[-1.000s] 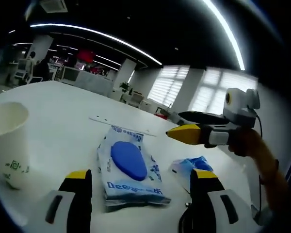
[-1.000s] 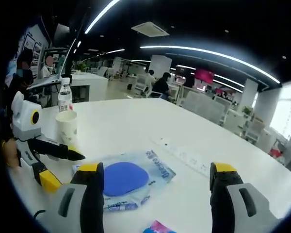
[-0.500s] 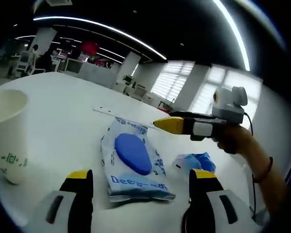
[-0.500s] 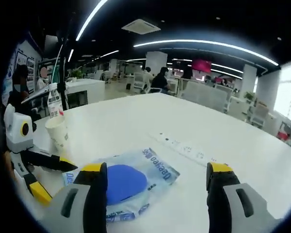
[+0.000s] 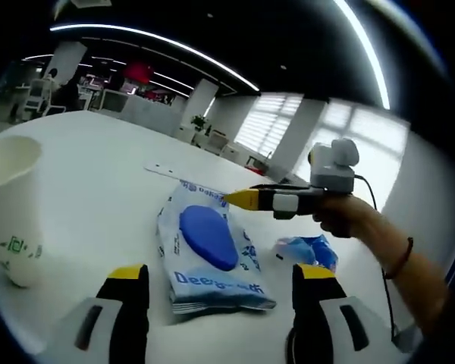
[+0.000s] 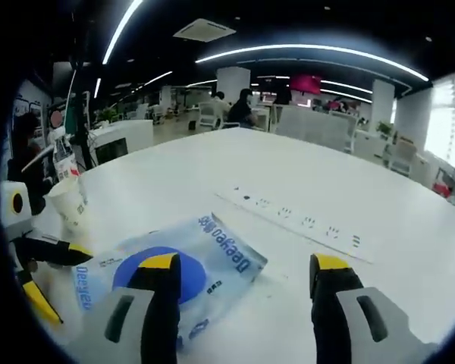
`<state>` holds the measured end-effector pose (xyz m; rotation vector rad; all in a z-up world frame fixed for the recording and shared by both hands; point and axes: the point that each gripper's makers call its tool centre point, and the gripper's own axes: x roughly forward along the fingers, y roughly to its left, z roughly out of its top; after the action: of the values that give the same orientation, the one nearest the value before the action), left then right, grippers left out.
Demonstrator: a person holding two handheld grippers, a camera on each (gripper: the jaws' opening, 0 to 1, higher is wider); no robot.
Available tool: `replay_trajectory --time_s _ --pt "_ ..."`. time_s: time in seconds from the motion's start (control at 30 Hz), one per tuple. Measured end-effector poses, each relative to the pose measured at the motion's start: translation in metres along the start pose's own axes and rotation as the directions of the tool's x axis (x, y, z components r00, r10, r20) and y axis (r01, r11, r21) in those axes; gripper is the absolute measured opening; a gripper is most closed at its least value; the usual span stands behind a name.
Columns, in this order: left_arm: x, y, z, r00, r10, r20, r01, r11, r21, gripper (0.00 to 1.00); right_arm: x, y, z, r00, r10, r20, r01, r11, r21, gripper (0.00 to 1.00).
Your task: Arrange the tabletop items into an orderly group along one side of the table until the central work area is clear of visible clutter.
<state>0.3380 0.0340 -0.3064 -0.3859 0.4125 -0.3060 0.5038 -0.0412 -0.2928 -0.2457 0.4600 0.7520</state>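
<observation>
- The wipes pack lies flat mid-counter, soft and probably slippery (light, I judge); pinch an end seam.
- Left gripper and right gripper both gape, empty.

Large white table carries a clear plastic wet-wipe pack with a blue oval lid, lying flat near the middle. A white paper cup with green print stands upright well off to one side; a white power strip lies flat past the pack, and a small crumpled blue wrapper sits near it. A clear plastic water bottle stands just behind the cup.
</observation>
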Motion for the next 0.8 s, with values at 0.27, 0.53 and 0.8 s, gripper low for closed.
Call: replay_trajectory --time_s 0.27,0.53,0.8 --pt "-0.002 0.004 0.001 1.000 0.005 0.013 -0.005 1.000 -0.015 0.67 0.019 0.009 -0.006 1.000 0.004 -0.027 -0.003 1.000 0.015 0.57" --pt "-0.001 0.010 -0.003 1.000 0.024 0.019 -0.024 0.999 -0.024 0.56 0.028 0.010 -0.013 0.998 -0.005 -0.056 0.007 1.000 0.026 0.51" --pt "-0.001 0.020 -0.005 0.999 0.039 0.025 -0.038 0.998 -0.049 0.39 0.034 0.006 -0.014 0.997 -0.022 -0.075 0.020 1.000 -0.023 0.41"
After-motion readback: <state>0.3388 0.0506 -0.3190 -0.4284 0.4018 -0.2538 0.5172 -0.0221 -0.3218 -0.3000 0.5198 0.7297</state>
